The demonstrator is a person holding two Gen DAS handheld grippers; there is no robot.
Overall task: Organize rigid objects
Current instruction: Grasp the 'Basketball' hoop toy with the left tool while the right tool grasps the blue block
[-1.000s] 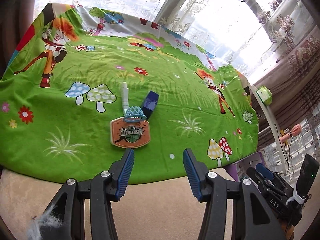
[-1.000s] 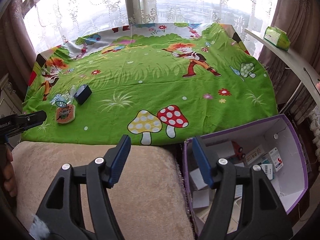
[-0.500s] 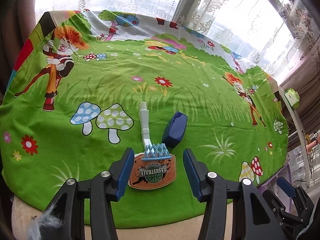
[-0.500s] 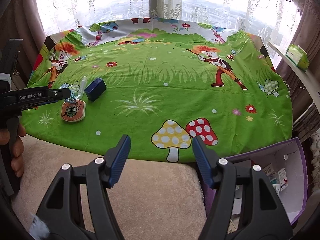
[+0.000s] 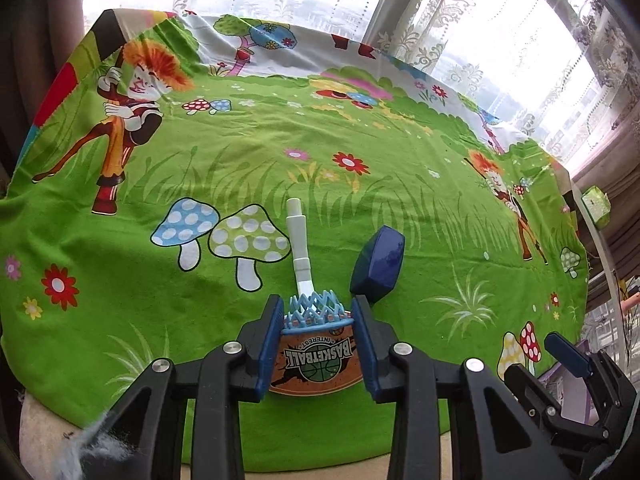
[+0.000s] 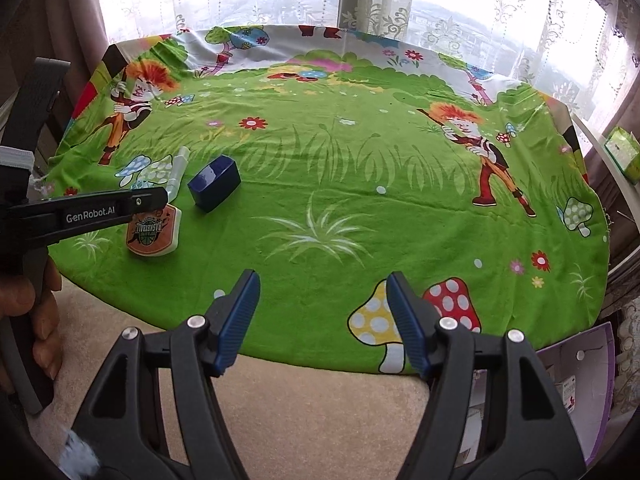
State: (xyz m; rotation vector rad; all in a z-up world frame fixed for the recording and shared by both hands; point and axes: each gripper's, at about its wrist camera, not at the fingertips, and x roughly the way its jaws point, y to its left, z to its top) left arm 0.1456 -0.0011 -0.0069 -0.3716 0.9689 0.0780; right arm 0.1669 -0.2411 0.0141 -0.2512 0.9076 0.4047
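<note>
A toy basketball hoop (image 5: 316,354) lies on the green cartoon cloth, with an orange backboard, a blue net (image 5: 314,310) and a white pole (image 5: 299,240). My left gripper (image 5: 316,320) has its jaws on either side of the backboard, close against its edges. The toy also shows in the right wrist view (image 6: 154,232), partly behind the left gripper's finger (image 6: 100,210). A dark blue box (image 5: 378,264) lies just right of the hoop, and shows in the right wrist view (image 6: 214,182). My right gripper (image 6: 322,308) is open and empty above the cloth's near edge.
The green cloth (image 6: 340,208) covers a table by a curtained window. A beige cushion (image 6: 300,408) lies in front. A purple-rimmed box (image 6: 576,392) with small packages sits at lower right. A green carton (image 6: 622,152) rests on a shelf at right.
My left gripper moved forward onto the hoop toy and its jaws narrowed around the backboard. The right gripper moved forward and left over the cloth's edge.
</note>
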